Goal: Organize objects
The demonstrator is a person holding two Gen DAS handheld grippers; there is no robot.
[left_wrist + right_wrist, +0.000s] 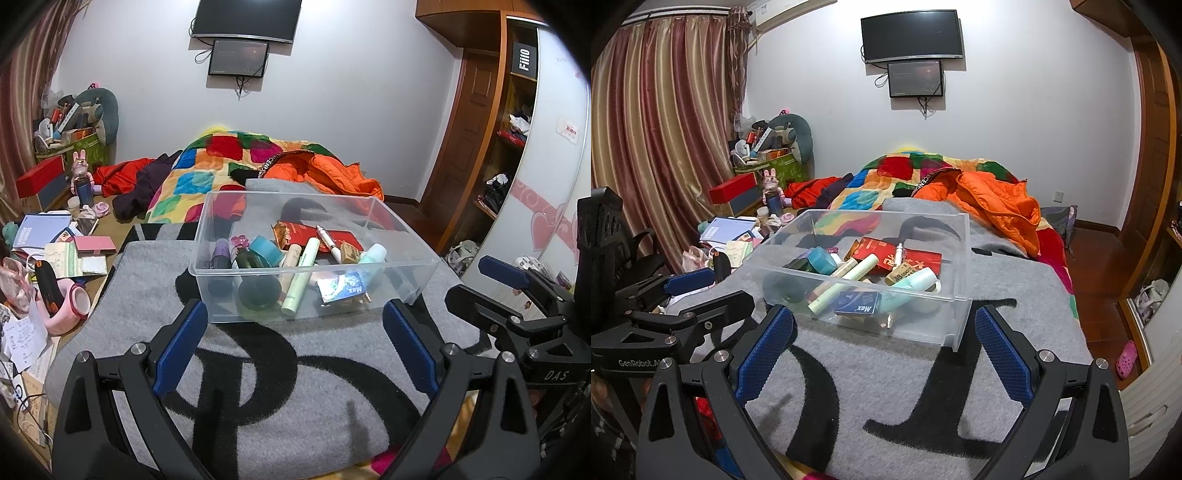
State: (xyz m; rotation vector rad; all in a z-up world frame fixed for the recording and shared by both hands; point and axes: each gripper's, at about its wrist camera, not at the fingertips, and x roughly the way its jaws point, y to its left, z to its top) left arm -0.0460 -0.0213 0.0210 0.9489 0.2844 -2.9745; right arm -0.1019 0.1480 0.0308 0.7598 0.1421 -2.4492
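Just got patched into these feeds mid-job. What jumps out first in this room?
Dead centre is the clear plastic bin on the grey blanket, already holding a jumble of tubes, bottles, a teal tape roll and a blue Max packet. Behind it lie a bright patchwork quilt and an orange jacket. Both the left gripper and right gripper hover open and empty in front of the bin.

Both views are evenly lit by soft indoor light from above, bright enough for saturated colours, with faint shadows falling on the grey blanket [122,295] just ahead of the cameras. Fisheye distortion bends the curtain [661,122] and wardrobe [517,122], and black vignetting rounds every corner. Focus is sharp throughout; the clear bin [960,258] shows mild glare.
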